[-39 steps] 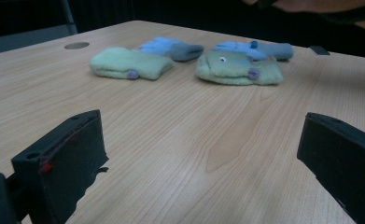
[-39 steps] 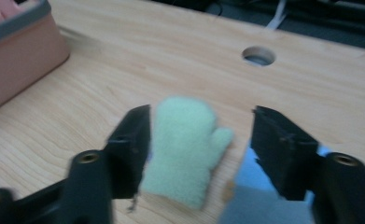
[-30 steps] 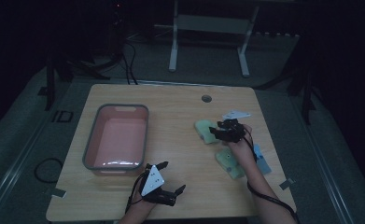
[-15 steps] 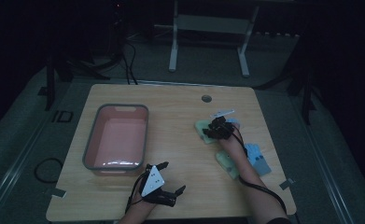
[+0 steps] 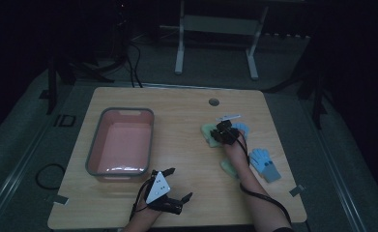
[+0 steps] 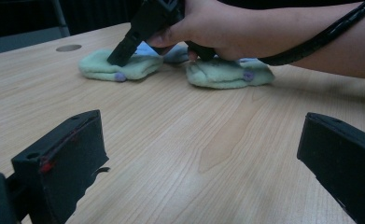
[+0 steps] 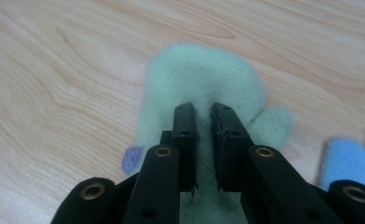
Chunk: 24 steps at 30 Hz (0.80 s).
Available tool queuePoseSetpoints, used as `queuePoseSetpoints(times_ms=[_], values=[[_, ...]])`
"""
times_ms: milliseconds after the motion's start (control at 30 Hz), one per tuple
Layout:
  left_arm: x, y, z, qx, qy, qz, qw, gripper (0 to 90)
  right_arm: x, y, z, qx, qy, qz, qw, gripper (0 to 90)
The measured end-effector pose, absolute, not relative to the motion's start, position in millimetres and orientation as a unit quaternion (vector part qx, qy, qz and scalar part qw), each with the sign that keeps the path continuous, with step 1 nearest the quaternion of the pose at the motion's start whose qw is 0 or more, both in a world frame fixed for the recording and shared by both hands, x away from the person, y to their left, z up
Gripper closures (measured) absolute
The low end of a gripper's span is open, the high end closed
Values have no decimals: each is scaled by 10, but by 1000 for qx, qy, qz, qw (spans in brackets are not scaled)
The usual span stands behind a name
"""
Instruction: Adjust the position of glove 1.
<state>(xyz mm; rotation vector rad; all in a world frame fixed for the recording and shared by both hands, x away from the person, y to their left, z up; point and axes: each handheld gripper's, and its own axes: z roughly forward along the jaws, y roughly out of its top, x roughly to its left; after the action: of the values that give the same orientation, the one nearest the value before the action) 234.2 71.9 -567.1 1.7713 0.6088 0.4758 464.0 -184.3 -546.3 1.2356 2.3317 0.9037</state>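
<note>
A pale green mitten (image 7: 203,88) is seen in the middle of the right gripper view, lying flat on the wooden table (image 7: 54,70) with its thumb toward the right of the frame. A fold of its fleece is pinched between the nearly closed black jaws of the right gripper (image 7: 203,140), which have just been closing on it. In the high view the same mitten (image 5: 209,133) is found right of centre, with the right gripper (image 5: 224,134) set down upon it. In the left gripper view the mitten (image 6: 110,67) lies at upper left, and one black jaw is pressed into its top.

A second green mitten (image 6: 227,74) is seen just beside the first, under the person's right hand (image 6: 217,28). A blue glove (image 5: 265,163) is placed near the right edge of the table in the high view, apart from the green pair.

The left gripper (image 5: 169,186) is held at the lower middle of the high view, its jaws spread wide with nothing between them. A pink bin (image 5: 95,150) with a grey rim stands at the left of the table.
</note>
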Motion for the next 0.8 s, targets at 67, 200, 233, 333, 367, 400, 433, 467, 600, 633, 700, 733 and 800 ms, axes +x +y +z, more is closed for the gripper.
queuePoseSetpoints(times_ms=[67, 200, 233, 333, 367, 400, 433, 467, 600, 633, 700, 733, 800], values=[[2343, 720, -5671, 754, 260, 202, 569, 12, 4635, -1820, -5458, 449, 817, 318, 174, 835], [2340, 717, -5671, 755, 258, 203, 568, 12, 4602, -1784, -5394, 467, 808, 326, 152, 860], [2342, 715, -5671, 755, 258, 203, 567, 12, 4577, -1761, -5370, 462, 811, 327, 148, 861], [2345, 711, -5669, 758, 257, 202, 565, 11, 4469, -1701, -5275, 456, 809, 336, 158, 866], [2345, 710, -5669, 758, 257, 202, 564, 12, 4434, -1692, -5240, 459, 804, 343, 158, 867], [2344, 709, -5669, 758, 256, 202, 564, 12, 4395, -1683, -5201, 463, 800, 349, 157, 868], [2343, 708, -5669, 758, 256, 203, 565, 12, 4356, -1669, -5164, 463, 798, 351, 159, 868], [2343, 706, -5669, 758, 256, 204, 564, 12, 4307, -1658, -5122, 467, 793, 355, 163, 868], [2341, 703, -5669, 759, 255, 205, 563, 12, 4102, -1591, -4952, 466, 782, 369, 189, 867], [2340, 702, -5668, 760, 255, 205, 562, 12, 4053, -1570, -4910, 463, 780, 373, 195, 867], [2340, 702, -5668, 760, 255, 205, 562, 12, 4007, -1556, -4871, 464, 776, 377, 200, 867], [2338, 699, -5668, 759, 257, 207, 561, 12, 3900, -1525, -4795, 466, 770, 386, 203, 867], [2335, 698, -5668, 759, 255, 208, 562, 12, 3802, -1489, -4749, 463, 770, 387, 209, 868]])
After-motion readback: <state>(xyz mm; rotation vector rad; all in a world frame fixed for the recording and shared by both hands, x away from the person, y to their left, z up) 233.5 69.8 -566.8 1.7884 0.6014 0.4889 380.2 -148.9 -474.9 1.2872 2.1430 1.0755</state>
